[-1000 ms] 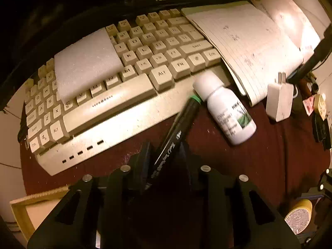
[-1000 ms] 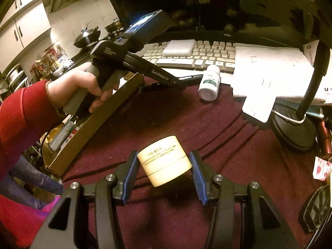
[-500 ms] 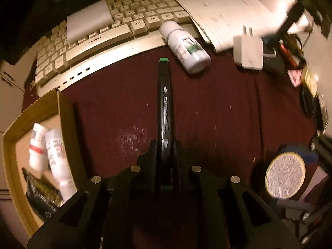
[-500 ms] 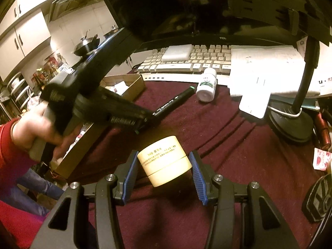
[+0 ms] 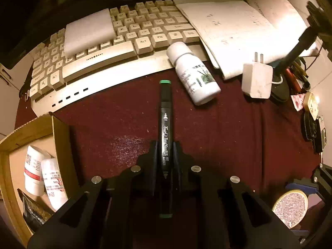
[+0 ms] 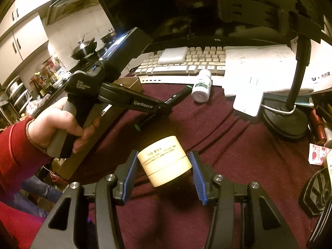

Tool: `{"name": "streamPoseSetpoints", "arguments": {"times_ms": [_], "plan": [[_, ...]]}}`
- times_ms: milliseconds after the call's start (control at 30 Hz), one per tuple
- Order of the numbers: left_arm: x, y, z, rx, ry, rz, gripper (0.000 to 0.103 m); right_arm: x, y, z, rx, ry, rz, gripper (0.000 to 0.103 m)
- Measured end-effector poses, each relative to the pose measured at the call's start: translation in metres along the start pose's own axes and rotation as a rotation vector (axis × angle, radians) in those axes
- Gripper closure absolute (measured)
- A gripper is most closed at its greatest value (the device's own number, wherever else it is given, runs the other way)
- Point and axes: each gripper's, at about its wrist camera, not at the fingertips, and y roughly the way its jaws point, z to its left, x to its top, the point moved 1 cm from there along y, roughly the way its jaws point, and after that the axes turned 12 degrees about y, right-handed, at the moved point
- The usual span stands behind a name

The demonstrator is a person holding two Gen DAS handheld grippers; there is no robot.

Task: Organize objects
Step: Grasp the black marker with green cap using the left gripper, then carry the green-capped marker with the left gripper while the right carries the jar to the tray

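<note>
Stock of the tidy-up, places given relative to the cardboard box [image 5: 62,145] at the worktop [image 5: 238,134] edge. Inside the box: 2 white bottles [image 5: 33,172] and 1 dark packet [image 5: 33,211], counted as sorted. Beside the box, above the maroon cloth: left gripper [image 5: 165,145], jaws clenched on 1 black marker [image 5: 165,124] with green ends, lifted and not yet over the box. Farther from the box: right gripper [image 6: 164,172], blue-padded jaws astride 1 cream jar [image 6: 164,159]; whether the pads press it cannot be told. Beyond the box, against the keyboard [image 5: 93,62]: 1 white bottle with green label [image 5: 195,76], untouched. Judgement: partly done; marker, jar and bottle outstanding.
</note>
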Motion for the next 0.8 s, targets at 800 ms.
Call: {"name": "streamPoseSetpoints", "arguments": {"times_ms": [800], "plan": [[-0.107, -0.089, -0.029, -0.165, -0.225, -0.295, 0.089, -0.006, 0.013, 0.017, 0.015, -0.013, 0.009, 0.054]]}}
